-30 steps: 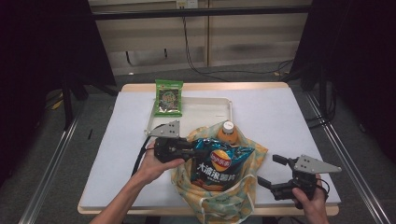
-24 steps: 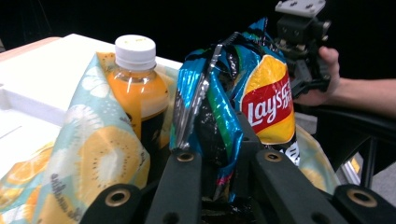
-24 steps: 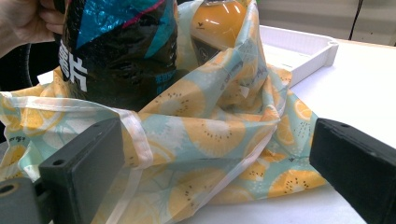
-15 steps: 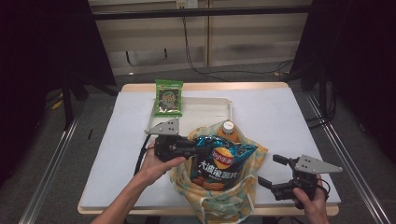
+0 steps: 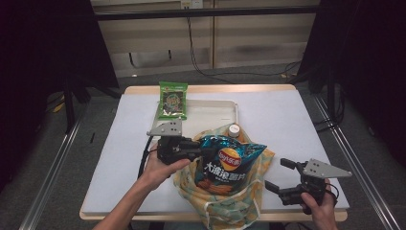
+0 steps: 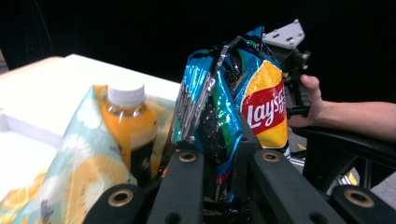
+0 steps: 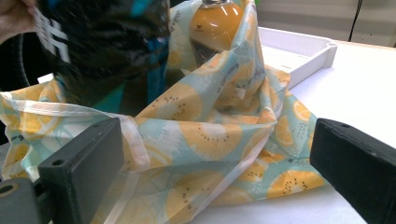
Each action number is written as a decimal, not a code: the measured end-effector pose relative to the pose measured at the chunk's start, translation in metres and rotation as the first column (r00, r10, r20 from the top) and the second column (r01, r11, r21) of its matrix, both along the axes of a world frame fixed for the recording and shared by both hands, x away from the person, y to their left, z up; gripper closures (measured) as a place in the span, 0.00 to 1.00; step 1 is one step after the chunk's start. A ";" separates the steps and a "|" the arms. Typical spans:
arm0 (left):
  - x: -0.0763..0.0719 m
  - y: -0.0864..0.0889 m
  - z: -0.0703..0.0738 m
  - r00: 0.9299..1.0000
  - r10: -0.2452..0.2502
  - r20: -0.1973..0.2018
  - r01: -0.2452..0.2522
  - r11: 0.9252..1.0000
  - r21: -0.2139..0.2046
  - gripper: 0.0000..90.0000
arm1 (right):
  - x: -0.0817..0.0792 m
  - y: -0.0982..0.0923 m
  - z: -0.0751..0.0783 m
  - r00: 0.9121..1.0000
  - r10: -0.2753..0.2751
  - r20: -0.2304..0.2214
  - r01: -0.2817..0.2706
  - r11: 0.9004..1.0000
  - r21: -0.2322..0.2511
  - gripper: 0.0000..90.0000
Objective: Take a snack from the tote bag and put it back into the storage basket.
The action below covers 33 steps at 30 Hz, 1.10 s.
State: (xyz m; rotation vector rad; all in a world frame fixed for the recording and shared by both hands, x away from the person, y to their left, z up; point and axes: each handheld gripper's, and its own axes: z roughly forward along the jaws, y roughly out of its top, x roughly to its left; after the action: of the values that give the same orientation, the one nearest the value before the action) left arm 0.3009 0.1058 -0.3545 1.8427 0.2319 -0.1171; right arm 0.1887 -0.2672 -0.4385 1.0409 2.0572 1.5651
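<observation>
My left gripper (image 5: pixel 203 148) is shut on the top edge of a blue Lay's chip bag (image 5: pixel 230 163), whose lower part sits in the mouth of an orange-patterned tote bag (image 5: pixel 225 203). In the left gripper view the jaws pinch the crumpled chip bag (image 6: pixel 261 102). An orange juice bottle (image 6: pixel 128 121) with a white cap (image 5: pixel 233 129) stands inside the tote. My right gripper (image 5: pixel 276 173) rests open on the table just right of the tote. In its own view the tote's cloth (image 7: pixel 210 135) lies between the wide-apart jaws, untouched.
A white tray (image 5: pixel 215 108) lies behind the tote, and a green snack packet (image 5: pixel 173 100) leans on its far left corner. The white table top (image 5: pixel 287 120) has free room to the right and left. The table's front edge is close to both hands.
The left gripper and the chip bag have barely shifted. The right gripper has stayed where it was.
</observation>
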 end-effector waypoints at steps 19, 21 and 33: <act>-0.004 0.006 0.029 0.999 0.028 0.039 -0.026 0.997 -0.067 0.95 | -0.001 0.000 0.001 1.000 0.002 0.006 -0.002 1.000 0.003 0.03; -0.005 0.006 0.033 0.998 0.028 0.048 -0.024 0.997 -0.075 0.95 | -0.001 0.000 0.001 1.000 0.002 0.006 -0.002 1.000 0.004 0.03; -0.005 -0.008 0.036 0.999 0.009 0.053 -0.005 0.997 -0.071 0.95 | 0.000 0.000 0.000 1.000 0.012 0.009 -0.012 1.000 0.005 0.03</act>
State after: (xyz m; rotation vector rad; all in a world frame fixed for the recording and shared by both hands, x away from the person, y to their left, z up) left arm 0.2955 0.0976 -0.3182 1.7723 0.1946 -0.0696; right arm 0.1885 -0.2671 -0.4380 1.0227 2.0587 1.5785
